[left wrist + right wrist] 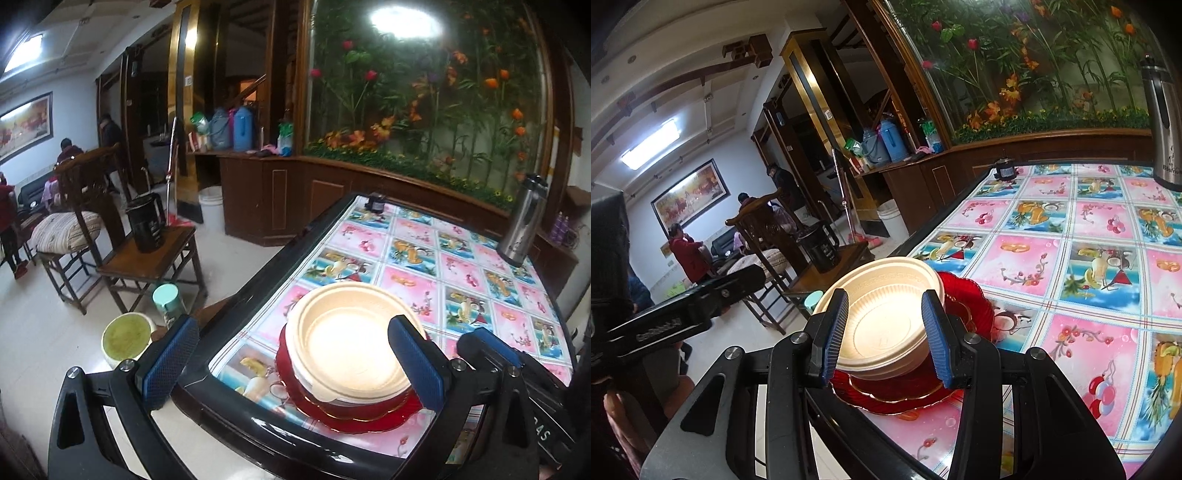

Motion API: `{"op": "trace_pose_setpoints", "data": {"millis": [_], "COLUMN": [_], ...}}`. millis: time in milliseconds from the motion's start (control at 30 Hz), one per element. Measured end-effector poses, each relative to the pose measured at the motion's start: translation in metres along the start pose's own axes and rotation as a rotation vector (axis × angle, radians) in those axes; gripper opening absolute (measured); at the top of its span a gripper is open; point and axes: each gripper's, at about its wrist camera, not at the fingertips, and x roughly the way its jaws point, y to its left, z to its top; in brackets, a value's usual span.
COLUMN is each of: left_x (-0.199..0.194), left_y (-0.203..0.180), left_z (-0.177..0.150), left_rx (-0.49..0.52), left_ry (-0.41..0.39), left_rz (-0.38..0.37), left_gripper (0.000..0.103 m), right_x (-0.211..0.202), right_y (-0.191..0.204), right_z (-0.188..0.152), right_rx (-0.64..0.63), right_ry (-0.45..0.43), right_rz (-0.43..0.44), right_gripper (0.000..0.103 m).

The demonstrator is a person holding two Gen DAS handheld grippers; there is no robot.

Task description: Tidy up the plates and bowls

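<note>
Cream bowls (886,314) nested, sitting on red plates (964,306), stack at table (229,310) near-left corner, 6 o'clock of steel flask (524,221)
Right gripper (884,332) partly spread, pads straddle bowl stack at 9 and 3 o'clock; contact unclear, can't tell if pinching
Left gripper (295,362) spread wide, holds nothing, right pad over bowl rim
Step, my read: stacking looks done, final check/adjust
Next: seat bowl square on plates, or back out without tipping stack

Left claw (291,354) spread wide; right claw (886,332) partly open.
</note>
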Motion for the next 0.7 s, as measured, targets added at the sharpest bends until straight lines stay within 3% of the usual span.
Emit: {"op": "trace_pose_setpoints", "data": {"millis": [700], "left_x": [0.0049], "left_y": [-0.0073], "left_z": [-0.0041], "left_rx": [0.038], "left_ry": [0.028], "left_rz": [0.035], "left_gripper": [0.103], "right_x": [0.0064], "right_y": [0.0015], "right_z": [-0.0064], "right_rx": [0.000], "right_ry": [0.031], "right_rz": [0.006], "right_gripper": [0.042]}}
